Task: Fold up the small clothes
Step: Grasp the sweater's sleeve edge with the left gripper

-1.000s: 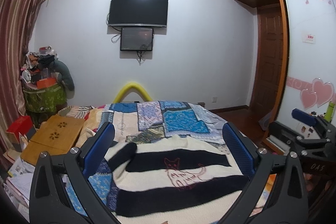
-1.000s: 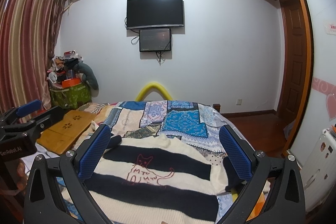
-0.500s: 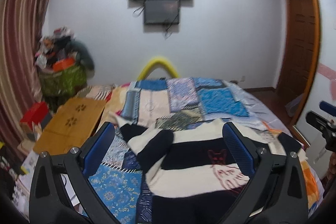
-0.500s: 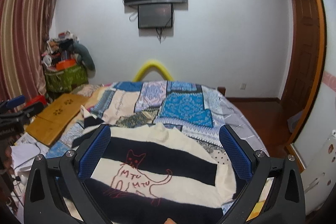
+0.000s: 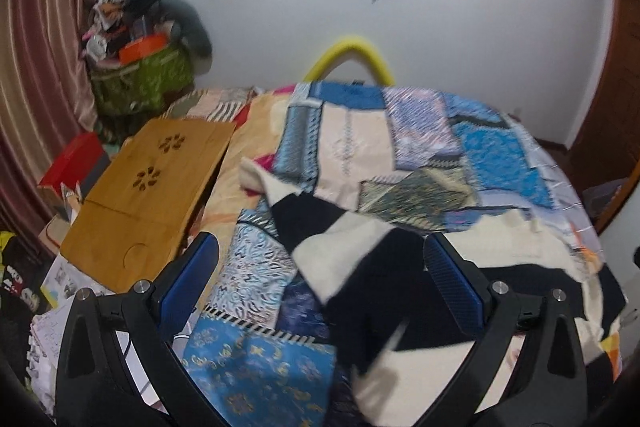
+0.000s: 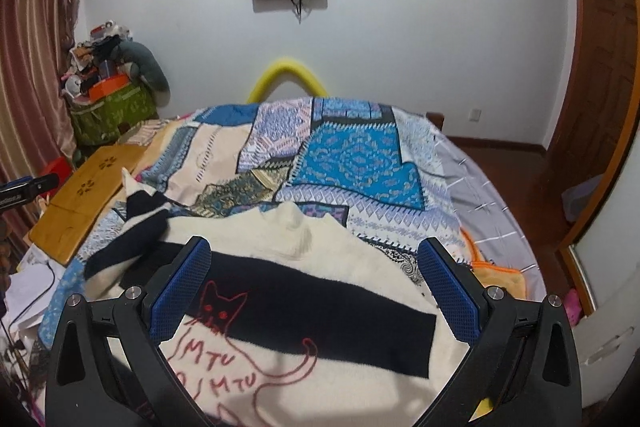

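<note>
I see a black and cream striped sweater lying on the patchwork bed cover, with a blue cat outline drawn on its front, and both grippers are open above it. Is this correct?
Not fully. The cat outline on the sweater is red, not blue, as the right wrist view shows. The rest holds: the sweater lies on the patchwork bed cover, and the left gripper and right gripper are open.

Your left tongs (image 5: 320, 283) stand wide open, both blue-padded fingers (image 5: 188, 279) spread far apart with nothing pinched between them, angled downward from above. Your right tongs (image 6: 316, 287) are just as wide, the ribbed blue pads (image 6: 450, 293) well apart and gripping nothing, also tilted down. In the right wrist view, part of your left tongs' black body (image 6: 28, 187) shows at the far left edge, held off to that side.
</note>
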Demonstrator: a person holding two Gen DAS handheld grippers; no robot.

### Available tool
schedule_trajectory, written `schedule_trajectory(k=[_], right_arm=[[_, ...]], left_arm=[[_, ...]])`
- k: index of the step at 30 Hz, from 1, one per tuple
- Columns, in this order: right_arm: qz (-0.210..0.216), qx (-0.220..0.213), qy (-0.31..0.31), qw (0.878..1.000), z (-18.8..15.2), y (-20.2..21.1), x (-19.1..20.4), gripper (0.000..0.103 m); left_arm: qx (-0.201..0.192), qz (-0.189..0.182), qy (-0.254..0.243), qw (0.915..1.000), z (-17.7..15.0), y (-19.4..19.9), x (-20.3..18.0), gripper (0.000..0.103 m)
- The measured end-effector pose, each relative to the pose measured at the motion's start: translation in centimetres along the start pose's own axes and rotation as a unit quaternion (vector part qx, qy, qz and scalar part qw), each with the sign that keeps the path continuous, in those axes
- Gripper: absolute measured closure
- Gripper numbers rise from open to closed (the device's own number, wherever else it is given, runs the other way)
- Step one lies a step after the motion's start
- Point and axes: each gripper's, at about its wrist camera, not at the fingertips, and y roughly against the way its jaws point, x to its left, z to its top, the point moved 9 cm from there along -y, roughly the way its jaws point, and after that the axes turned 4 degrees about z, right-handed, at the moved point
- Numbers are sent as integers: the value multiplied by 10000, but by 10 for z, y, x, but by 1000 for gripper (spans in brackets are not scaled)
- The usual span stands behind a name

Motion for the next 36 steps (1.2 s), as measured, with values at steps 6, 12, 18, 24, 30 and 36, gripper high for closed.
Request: schedule_trajectory(k=[6, 12, 18, 24, 30, 36], right_arm=[[103, 442, -25, 9990, -10, -36, -8, 0], [310, 880, 67, 9956, -26, -66, -2, 1], [526, 1048, 259, 9928, -31, -81, 7, 1], [630, 1108, 287, 9914, -32, -90, 10, 1], [711, 1091, 232, 9912, -31, -90, 12, 1], [754, 1103, 119, 9910, -32, -88, 12, 1]], left_arm=[[664, 75, 172, 9976, -19, -68, 17, 0], [1297, 55, 318, 9910, -45, -123, 18, 0], [1746, -178, 716, 9819, -59, -161, 17, 1], [2244, -614, 1325, 9635, -72, -191, 11, 20], [2381, -800, 1761, 9518, -74, -204, 7, 33], [2724, -1162, 2374, 9252, -83, -213, 0, 67]])
